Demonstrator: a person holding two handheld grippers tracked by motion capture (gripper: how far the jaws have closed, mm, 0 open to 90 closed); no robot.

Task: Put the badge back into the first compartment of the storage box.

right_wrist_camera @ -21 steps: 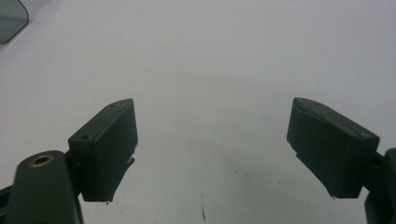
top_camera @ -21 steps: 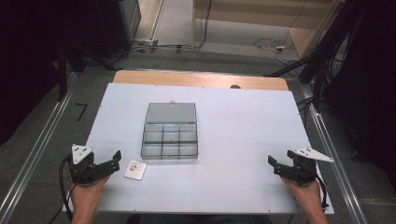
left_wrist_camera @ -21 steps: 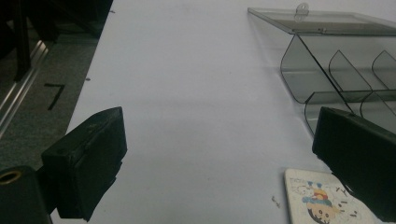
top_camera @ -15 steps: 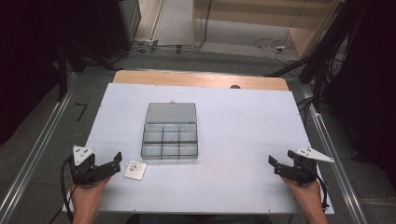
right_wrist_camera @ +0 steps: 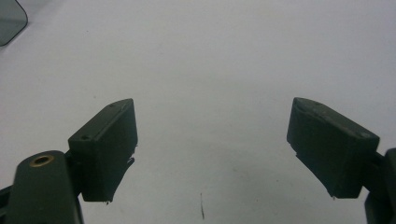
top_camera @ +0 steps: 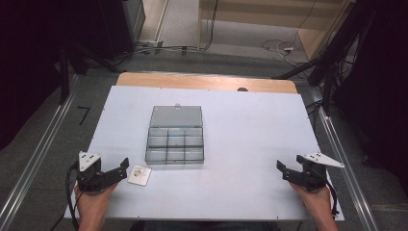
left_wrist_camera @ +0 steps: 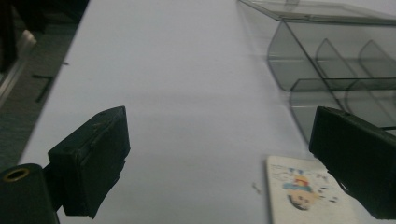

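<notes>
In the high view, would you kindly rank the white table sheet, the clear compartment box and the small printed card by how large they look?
1. White table sheet, by far the largest.
2. Clear compartment box, lid open, mid-table.
3. Small printed card, smallest, lying beside the left gripper.
All three lie flat on one surface, so the order is safe.

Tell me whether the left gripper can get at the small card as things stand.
Probably yes: the left gripper is open, the card lies flat just ahead, and nothing sits between them. The box stands clear.

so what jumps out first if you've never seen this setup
A clear grey plastic compartment box, lid open, sits mid-table on the white tabletop. A small white printed card lies just off its near-left corner, right by the left gripper. The right gripper rests at the near-right edge; both have fingers spread, holding nothing.
</notes>
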